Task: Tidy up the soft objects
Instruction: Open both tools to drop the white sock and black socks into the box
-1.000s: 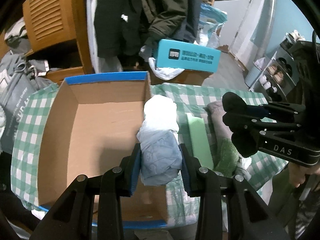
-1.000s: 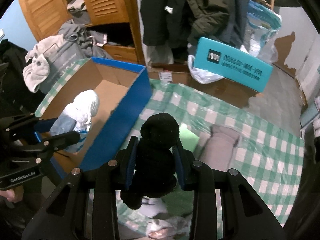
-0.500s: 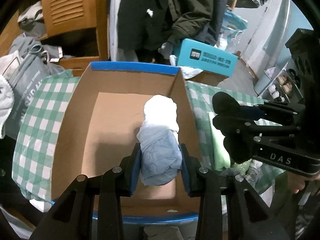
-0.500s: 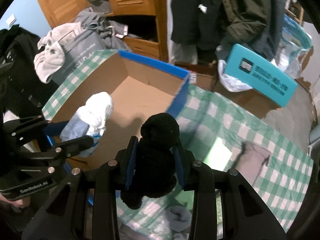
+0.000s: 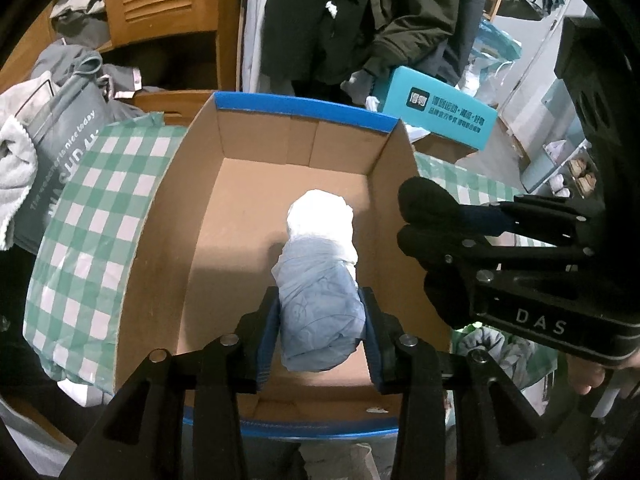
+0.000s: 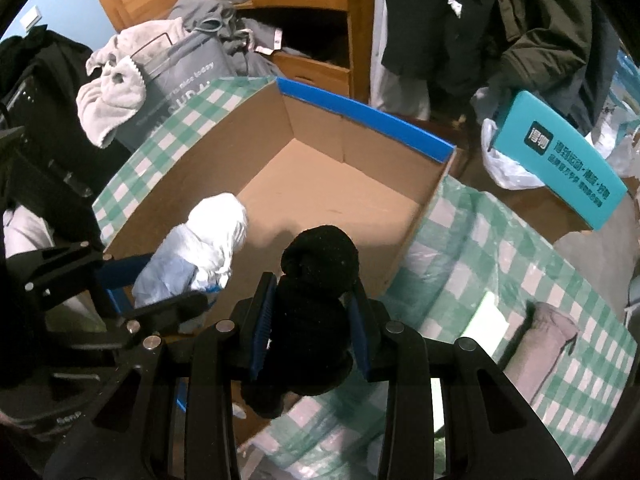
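The jaws of the left gripper (image 5: 320,330) are closed on a rolled blue-and-white cloth bundle (image 5: 320,276), held over the floor of the cardboard box (image 5: 256,216) at frame centre. The right gripper (image 6: 311,326) clamps a black knitted bundle (image 6: 316,300) above the box's near right rim. Best to lower each bundle onto the cardboard before letting go, side by side against one wall, so neither rolls. More soft things lie on the checked cloth (image 6: 520,248), lower right.
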`<action>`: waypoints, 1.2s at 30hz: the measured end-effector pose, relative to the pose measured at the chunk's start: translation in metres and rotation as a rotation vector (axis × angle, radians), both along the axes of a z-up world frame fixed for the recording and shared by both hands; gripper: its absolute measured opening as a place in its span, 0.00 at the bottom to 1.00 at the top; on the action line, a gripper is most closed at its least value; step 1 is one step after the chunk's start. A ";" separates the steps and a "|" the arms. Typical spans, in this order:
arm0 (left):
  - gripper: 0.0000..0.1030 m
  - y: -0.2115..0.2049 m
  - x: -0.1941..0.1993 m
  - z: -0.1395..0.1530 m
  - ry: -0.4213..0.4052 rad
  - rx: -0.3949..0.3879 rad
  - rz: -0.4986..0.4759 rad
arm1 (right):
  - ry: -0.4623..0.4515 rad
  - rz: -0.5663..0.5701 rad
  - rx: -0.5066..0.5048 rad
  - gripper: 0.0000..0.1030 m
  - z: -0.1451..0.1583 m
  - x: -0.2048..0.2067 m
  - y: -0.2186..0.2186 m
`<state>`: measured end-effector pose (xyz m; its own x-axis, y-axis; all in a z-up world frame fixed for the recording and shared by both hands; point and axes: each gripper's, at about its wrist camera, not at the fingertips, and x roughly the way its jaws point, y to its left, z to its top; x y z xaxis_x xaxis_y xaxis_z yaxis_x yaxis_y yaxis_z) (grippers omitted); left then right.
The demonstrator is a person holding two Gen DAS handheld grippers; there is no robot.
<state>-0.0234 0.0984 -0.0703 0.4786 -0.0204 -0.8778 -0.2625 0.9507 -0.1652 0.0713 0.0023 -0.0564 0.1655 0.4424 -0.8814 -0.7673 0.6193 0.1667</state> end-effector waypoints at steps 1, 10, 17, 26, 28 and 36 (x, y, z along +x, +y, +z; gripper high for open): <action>0.37 0.001 0.000 -0.001 0.002 0.002 0.006 | 0.005 0.001 -0.001 0.33 -0.001 0.000 0.002; 0.57 0.005 -0.002 -0.002 0.015 0.016 0.023 | 0.004 -0.011 0.004 0.56 -0.001 0.002 0.003; 0.59 -0.003 0.000 0.002 0.005 0.019 0.006 | 0.007 -0.055 0.014 0.62 0.004 0.008 -0.014; 0.60 -0.021 0.001 0.012 -0.019 0.018 -0.032 | -0.008 -0.090 0.021 0.65 0.015 0.008 -0.036; 0.60 -0.025 0.001 0.014 -0.022 0.021 -0.041 | -0.008 -0.093 0.021 0.66 0.016 0.007 -0.040; 0.63 -0.043 0.005 0.017 -0.030 0.029 -0.079 | -0.009 -0.118 0.030 0.66 0.020 0.006 -0.061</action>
